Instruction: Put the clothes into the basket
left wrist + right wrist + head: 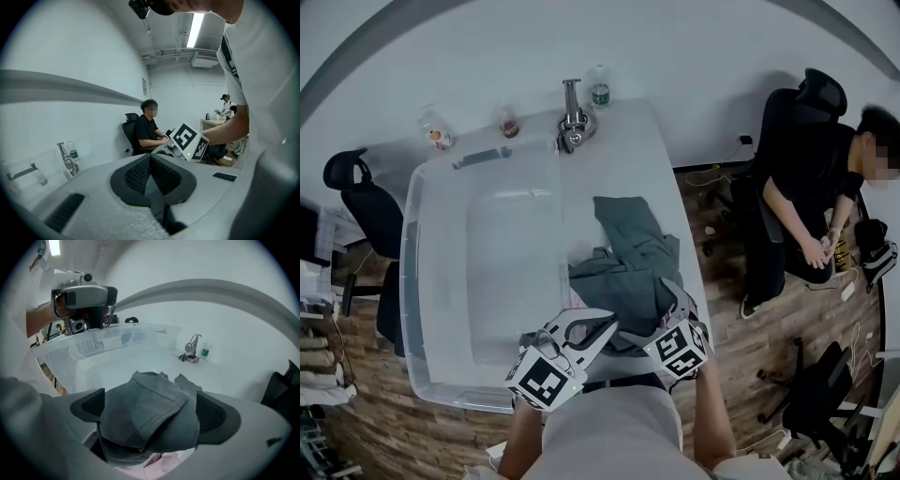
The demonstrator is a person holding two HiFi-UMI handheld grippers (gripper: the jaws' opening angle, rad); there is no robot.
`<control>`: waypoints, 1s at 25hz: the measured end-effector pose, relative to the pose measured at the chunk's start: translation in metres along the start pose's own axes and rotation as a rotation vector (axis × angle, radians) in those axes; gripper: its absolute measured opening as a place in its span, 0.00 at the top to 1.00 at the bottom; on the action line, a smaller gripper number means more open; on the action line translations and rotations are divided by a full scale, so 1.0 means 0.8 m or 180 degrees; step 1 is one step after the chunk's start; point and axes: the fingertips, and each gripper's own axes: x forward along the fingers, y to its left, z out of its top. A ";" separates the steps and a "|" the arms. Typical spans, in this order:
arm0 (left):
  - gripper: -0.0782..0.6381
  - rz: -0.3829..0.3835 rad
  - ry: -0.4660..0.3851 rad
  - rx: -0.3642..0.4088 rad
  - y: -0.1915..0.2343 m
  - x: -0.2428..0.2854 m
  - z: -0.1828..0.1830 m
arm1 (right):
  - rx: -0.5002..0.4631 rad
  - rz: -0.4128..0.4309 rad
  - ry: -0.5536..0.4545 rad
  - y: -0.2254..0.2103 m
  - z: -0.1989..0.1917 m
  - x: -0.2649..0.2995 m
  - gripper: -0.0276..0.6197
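A clear plastic basket (417,281) takes up the left half of the white table (666,178); its rim (93,341) also shows in the right gripper view. A grey garment (628,253) lies heaped on the table just right of the basket. My right gripper (668,307) hangs over its near end. It is open wide, and a grey fold (145,413) bulges between the two pads above some pink cloth (159,461). My left gripper (591,328) is beside it at the basket's near right corner, shut (150,159) with nothing in it.
At the table's far edge stand a metal tap-like fitting (573,117), a bottle (599,89) and two small jars (437,134). A person sits on an office chair to the right (806,187). Another chair (356,187) stands to the left. Wooden floor surrounds the table.
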 end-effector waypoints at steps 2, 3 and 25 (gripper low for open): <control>0.88 -0.0016 -0.0006 0.0005 0.000 0.000 -0.001 | 0.0025 0.0063 0.0066 0.002 -0.007 0.009 0.07; 0.88 -0.0014 0.0002 -0.0027 0.001 0.000 0.001 | 0.0029 0.0081 0.0111 0.003 -0.012 0.014 0.07; 0.88 -0.0063 0.0035 0.0034 -0.001 0.002 -0.007 | 0.0538 0.0395 0.0426 0.007 -0.081 0.085 0.07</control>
